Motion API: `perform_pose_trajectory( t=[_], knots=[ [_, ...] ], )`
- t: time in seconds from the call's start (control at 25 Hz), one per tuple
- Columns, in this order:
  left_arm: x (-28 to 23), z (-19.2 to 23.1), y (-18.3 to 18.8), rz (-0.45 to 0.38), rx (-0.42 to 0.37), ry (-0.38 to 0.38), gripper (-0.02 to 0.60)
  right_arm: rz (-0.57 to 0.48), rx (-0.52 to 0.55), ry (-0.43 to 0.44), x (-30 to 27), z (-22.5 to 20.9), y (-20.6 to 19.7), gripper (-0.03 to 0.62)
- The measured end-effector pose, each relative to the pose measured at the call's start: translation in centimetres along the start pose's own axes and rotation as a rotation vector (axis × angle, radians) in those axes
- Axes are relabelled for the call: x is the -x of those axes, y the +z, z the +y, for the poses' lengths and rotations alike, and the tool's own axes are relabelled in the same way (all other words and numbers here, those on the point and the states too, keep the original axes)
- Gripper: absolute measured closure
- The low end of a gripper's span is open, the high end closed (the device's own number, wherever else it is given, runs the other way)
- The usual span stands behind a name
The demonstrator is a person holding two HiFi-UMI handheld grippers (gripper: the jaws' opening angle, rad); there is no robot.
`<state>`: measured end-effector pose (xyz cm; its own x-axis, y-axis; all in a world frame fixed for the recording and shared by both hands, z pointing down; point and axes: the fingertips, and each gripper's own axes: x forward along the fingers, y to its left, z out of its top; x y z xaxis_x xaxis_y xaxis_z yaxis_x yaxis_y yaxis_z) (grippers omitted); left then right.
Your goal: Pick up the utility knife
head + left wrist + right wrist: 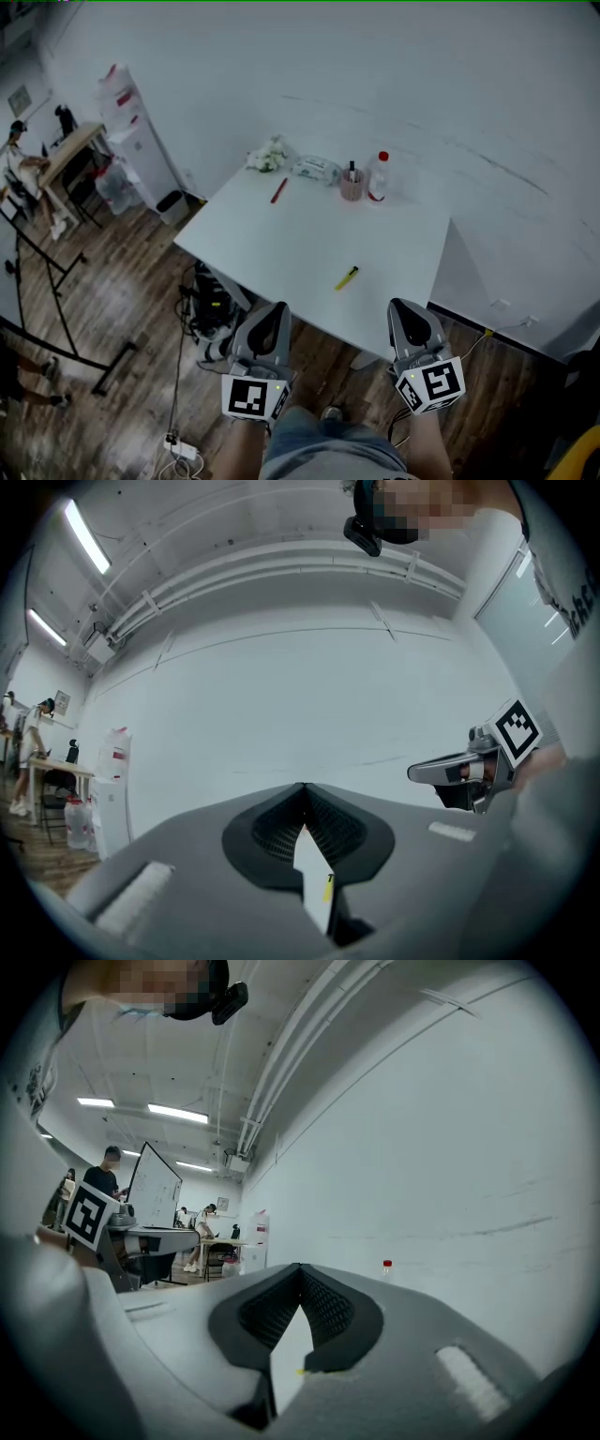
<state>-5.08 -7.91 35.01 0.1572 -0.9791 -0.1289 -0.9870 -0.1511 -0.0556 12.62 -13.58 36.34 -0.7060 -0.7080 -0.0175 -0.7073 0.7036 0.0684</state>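
Note:
The yellow utility knife (347,277) lies on the white table (281,244), near its front edge. Both grippers hover side by side in front of that edge, short of the knife. My left gripper (277,307) is shut and holds nothing; its tips meet in the left gripper view (303,787), and a sliver of the yellow knife (328,889) shows through the gap below them. My right gripper (401,306) is shut and empty too, with its tips together in the right gripper view (299,1267), where a yellow speck of the knife (300,1371) shows low in the gap.
At the table's far edge stand a pink cup (352,185), a red-capped bottle (378,176), a plastic packet (316,169) and white flowers (269,156); a red pen (278,190) lies nearby. Cables and a power strip (184,450) lie on the wooden floor at the left.

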Motion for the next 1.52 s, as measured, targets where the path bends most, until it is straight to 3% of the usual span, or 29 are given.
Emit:
perform_pose_trajectory(
  t=[0.44,0.96,1.52],
  knots=[
    [-2.0,1.5,-0.3,-0.004,0.006,-0.009,0.561,0.006,0.006,0.008,-3.1,-0.5,-0.2,0.594],
    [-7.7,5.1,-1.5,0.01,0.015,-0.093,0.561,0.047,-0.041,-0.055,-9.1,-1.9,-1.5,0.594],
    [-12.7,9.0,-3.7,0.05,0.039,-0.167,0.561,0.249,-0.204,-0.18,-15.0,-4.1,-7.4,0.594]
  ],
)
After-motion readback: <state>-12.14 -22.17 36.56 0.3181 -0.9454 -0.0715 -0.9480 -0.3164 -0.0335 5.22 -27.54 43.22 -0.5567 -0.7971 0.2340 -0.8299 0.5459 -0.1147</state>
